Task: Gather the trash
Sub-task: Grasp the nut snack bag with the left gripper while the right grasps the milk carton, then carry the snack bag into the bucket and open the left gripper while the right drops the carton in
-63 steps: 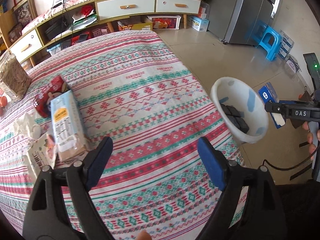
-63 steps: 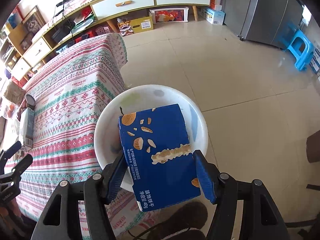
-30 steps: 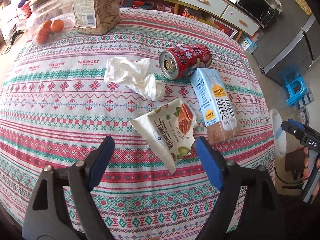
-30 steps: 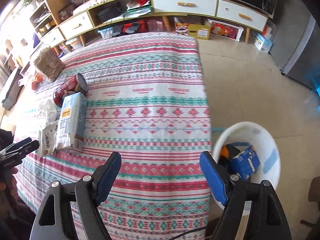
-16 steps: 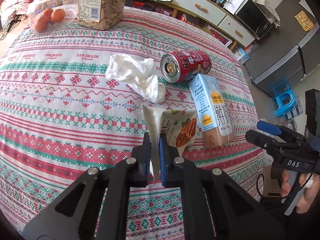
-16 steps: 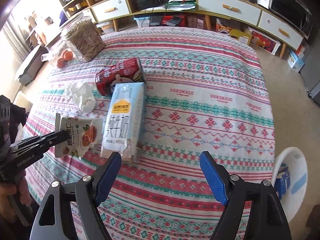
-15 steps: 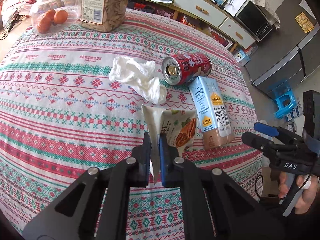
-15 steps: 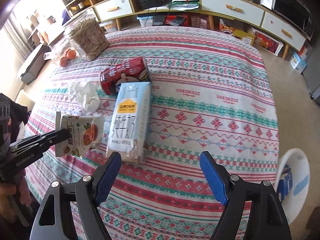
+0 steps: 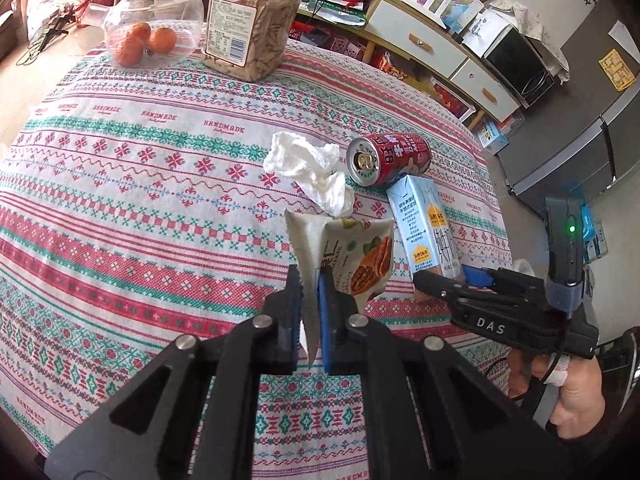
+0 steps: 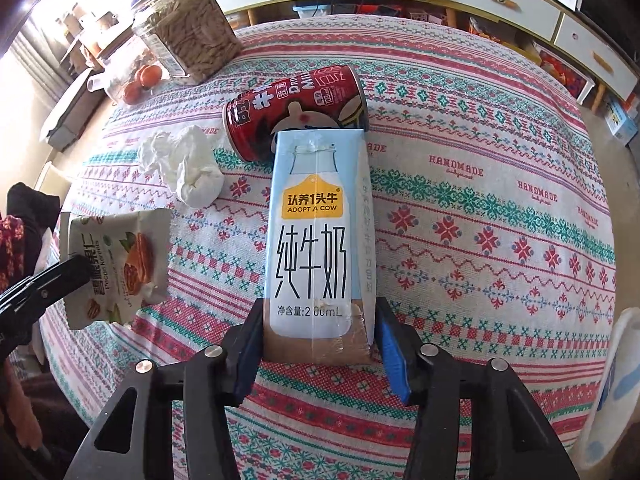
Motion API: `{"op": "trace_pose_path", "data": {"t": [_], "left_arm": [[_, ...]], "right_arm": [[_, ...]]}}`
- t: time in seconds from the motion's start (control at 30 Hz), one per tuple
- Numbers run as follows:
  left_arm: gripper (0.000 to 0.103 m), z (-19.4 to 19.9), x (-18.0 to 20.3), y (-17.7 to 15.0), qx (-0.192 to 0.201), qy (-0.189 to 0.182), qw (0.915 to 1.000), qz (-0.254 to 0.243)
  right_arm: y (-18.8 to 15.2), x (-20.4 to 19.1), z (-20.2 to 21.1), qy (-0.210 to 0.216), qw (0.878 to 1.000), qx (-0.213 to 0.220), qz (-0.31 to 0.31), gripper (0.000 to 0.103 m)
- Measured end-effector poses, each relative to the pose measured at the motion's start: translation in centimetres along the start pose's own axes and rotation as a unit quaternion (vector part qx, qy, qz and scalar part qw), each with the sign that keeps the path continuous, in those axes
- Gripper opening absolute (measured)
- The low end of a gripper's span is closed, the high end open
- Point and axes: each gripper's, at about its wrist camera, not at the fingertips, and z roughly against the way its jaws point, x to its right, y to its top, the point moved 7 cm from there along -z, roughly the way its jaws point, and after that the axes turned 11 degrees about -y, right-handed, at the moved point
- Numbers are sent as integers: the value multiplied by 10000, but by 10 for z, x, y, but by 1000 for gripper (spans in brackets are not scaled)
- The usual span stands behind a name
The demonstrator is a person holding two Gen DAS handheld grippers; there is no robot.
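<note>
My left gripper (image 9: 310, 284) is shut on the edge of a pecan snack packet (image 9: 352, 258) and holds it lifted above the patterned tablecloth (image 9: 140, 208); the packet also shows in the right wrist view (image 10: 120, 260). My right gripper (image 10: 320, 332) has its fingers on both sides of the bottom end of a light-blue milk carton (image 10: 316, 236) lying flat; the carton fills the gap. A red can (image 10: 296, 114) lies on its side touching the carton's far end. A crumpled white tissue (image 10: 184, 168) lies to the left.
A jar of seeds (image 9: 252, 20) and a glass jar with oranges (image 9: 152, 28) stand at the table's far side. The white bin's rim (image 10: 616, 380) shows past the table's right edge. Low cabinets (image 9: 424, 36) line the wall.
The right gripper has moved in over the table and now brackets the milk carton's end. The left gripper, shut on the snack packet, has lifted it off the cloth.
</note>
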Motion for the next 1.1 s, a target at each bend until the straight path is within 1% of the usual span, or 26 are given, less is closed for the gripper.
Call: {"op": "trace_pose_path", "data": {"t": [0.13, 0.3, 0.5, 0.67, 0.93, 1.1], "left_arm": [[9, 2, 16, 2, 19, -162, 9998, 120], [9, -6, 48, 7, 95, -269, 9996, -31], [9, -28, 97, 2, 63, -357, 9981, -503], [9, -42, 132, -3, 33, -450, 9950, -887], [9, -70, 180, -13, -100, -615, 9888, -1357], [9, -86, 209, -17, -165, -714, 9831, -1678]], "right_arm": [[-4, 11, 11, 51, 10000, 67, -30, 51], [-15, 49, 32, -37, 9994, 219, -249, 51], [-37, 109, 58, -207, 9969, 378, -654, 51], [-60, 154, 75, -332, 9937, 443, -976, 51], [-100, 213, 91, -506, 9873, 394, -1453, 51], [-124, 245, 98, -586, 9821, 397, -1748, 51]]}}
